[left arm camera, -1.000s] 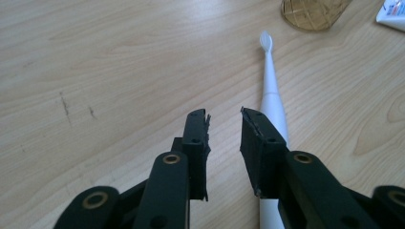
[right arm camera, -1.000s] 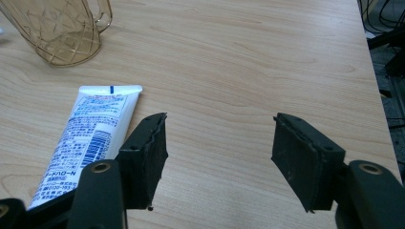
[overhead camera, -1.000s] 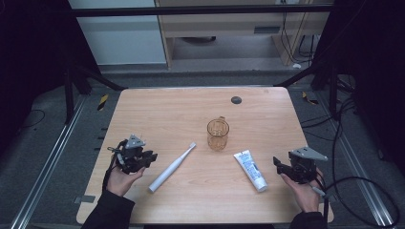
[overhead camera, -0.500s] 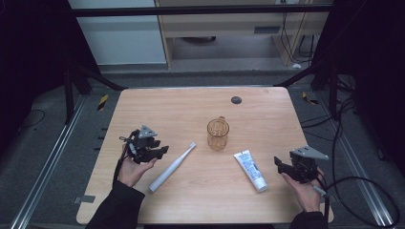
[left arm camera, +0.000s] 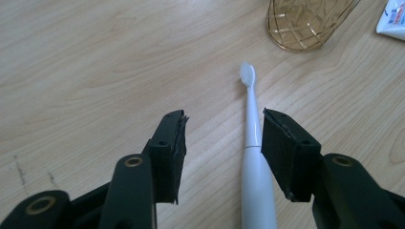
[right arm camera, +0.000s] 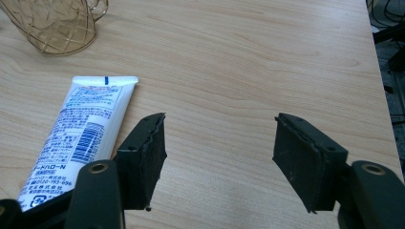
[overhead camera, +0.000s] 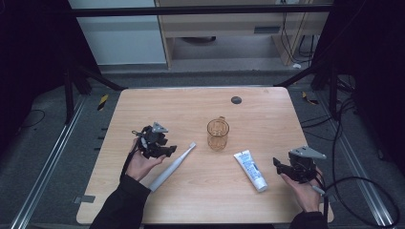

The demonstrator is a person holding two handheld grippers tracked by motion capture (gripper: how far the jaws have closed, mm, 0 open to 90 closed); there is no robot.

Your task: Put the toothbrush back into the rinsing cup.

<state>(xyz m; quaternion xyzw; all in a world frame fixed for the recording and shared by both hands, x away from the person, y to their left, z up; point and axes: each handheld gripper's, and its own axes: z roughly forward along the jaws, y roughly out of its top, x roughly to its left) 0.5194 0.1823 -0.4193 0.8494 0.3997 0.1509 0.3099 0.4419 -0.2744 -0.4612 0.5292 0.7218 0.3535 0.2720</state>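
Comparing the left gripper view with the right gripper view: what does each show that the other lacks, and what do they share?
Left gripper view: the white toothbrush lying on the table between the open left gripper, whose jaws have just been opening, pads clear of it. Right gripper view: the open right gripper over bare wood, and the table's edge. Both: the amber glass mug and the toothpaste tube.

Left gripper view: white plastic toothbrush (left arm camera: 253, 157) handle cut off at bottom edge; amber patterned glass cup (left arm camera: 308, 21) cropped at top; white toothpaste tube (left arm camera: 394, 19) down to one corner. Right gripper view: tube's cap end out of frame, small print unreadable.
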